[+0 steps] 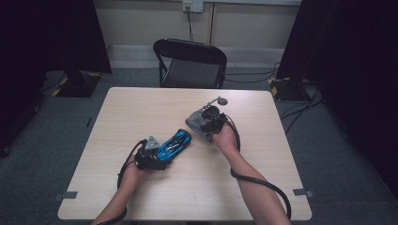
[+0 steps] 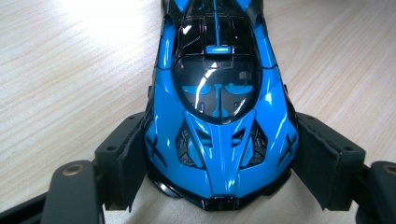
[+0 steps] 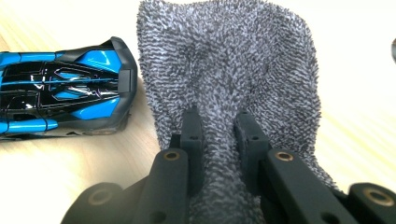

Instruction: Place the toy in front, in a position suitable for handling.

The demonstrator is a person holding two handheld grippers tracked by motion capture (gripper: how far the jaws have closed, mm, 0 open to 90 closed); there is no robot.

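High view, item 1: a blue toy car [image 1: 174,145] is sitting on a light wooden table [image 1: 141,108], a little left of centre, lying on a diagonal. The left gripper [image 1: 157,158] is gripping one end of it from the near side, with the person's left hand [image 1: 133,171] wrapping the gripper body.

Left gripper view, item 1 continued: the 2 black jaws are pressing on the car's [image 2: 219,116] flanks, 1 pad on each side, wheels resting on the tabletop [image 2: 65,70]. The car's body is running straight away from the camera.

High view, item 2: a grey cloth [image 1: 198,121] is hanging bunched at the right gripper [image 1: 206,123], just right of the car and apart from it. The right hand [image 1: 224,138] is holding that gripper near the table's middle.

Right gripper view, item 2 continued: the jaws are standing nearly together, pinching a fold of the nubby grey cloth [image 3: 229,70] between them; the rest is spreading out beyond the tips. The car's [image 3: 65,93] other end is showing at the left, close beside the cloth's edge.

Item 3: a black folding chair [image 1: 190,63] is standing beyond the far edge.
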